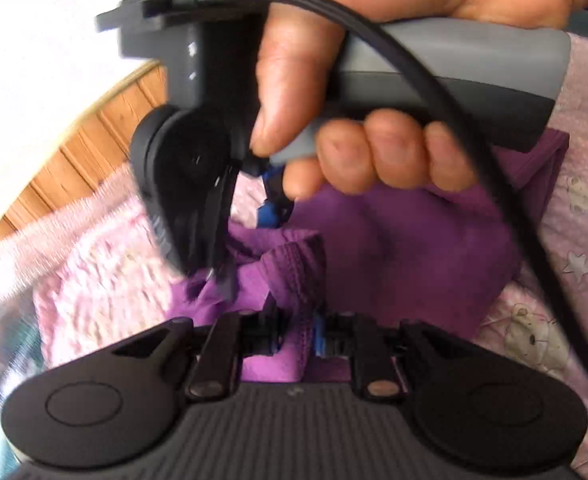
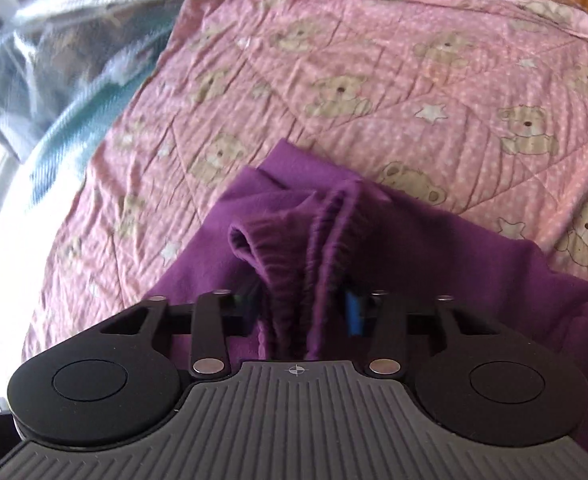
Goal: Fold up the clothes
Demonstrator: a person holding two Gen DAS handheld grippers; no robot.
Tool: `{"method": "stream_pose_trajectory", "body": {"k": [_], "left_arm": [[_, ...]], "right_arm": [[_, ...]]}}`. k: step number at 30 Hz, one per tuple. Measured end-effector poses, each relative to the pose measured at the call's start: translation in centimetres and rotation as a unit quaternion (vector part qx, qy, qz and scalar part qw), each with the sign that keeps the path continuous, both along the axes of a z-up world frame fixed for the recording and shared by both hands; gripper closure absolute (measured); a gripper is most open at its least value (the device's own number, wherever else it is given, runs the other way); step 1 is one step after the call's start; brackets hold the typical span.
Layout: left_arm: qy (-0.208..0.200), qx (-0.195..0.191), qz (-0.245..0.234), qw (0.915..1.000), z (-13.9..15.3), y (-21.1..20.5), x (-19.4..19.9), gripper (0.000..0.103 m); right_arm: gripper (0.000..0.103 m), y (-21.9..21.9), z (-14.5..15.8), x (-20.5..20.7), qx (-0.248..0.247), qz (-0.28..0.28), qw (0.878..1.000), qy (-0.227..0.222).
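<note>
— How far along would you say the folding is?

— Partway, by my guess; the purple fleece garment with the gathered elastic hem [image 2: 294, 216] lies on the pink quilted bedspread printed with teddy bears and stars [image 2: 373, 72], and both tools have hold of it; the black two-finger left gripper [image 1: 297, 336] is closed on a stitched edge that runs up between its fingers, and the black two-finger right gripper [image 2: 301, 312] is pinched on a bunch of the ruched hem.

— So is anything folded yet?

— I can't settle that; ahead of the right gripper the cloth shows a flat layer with a straight edge beneath the lifted hem, which could be a fold or just how it fell; the rest spreads off to that tool's right, loose and wrinkled.

— And the two tools, are they close?

— Very; from the left one, the right gripper and the bare hand gripping its grey handle [image 1: 373, 152] fill the view just ahead and above, over the same hem; both edges look lifted off the spread; no neat, flat bundle lies there, so there is folding left.
</note>
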State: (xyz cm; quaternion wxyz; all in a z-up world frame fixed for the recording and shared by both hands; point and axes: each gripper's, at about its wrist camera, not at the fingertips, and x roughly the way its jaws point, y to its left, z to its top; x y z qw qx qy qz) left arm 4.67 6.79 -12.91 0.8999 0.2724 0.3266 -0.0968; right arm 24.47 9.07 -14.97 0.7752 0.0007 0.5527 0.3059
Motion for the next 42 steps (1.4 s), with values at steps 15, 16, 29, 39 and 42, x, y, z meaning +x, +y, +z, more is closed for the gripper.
{"method": "stream_pose_trajectory", "body": {"k": [15, 16, 29, 39, 42], "left_arm": [[0.161, -0.435, 0.076, 0.8827, 0.0, 7.7, 2.7, 0.065], [0.163, -0.447, 0.077, 0.8762, 0.1, 8.2, 2.7, 0.063], [0.144, -0.459, 0.239, 0.8435, -0.6, 20.4, 6.3, 0.051], [0.154, -0.464, 0.171, 0.8555, -1.2, 17.1, 8.1, 0.049], [0.175, -0.45, 0.184, 0.8562, -3.3, 16.6, 9.3, 0.054]], "right_arm": [[0.089, -15.6, -5.9, -0.8, 0.211, -0.242, 0.941, 0.11], [0.089, -16.2, -6.3, -0.8, 0.205, -0.253, 0.939, 0.113], [0.041, -11.5, -4.7, -7.3, 0.069, -0.128, 0.989, 0.03], [0.095, -12.7, -5.0, -8.8, 0.057, -0.175, 0.983, 0.019], [0.082, -13.4, -5.0, -8.9, 0.054, -0.197, 0.979, 0.022]]}}
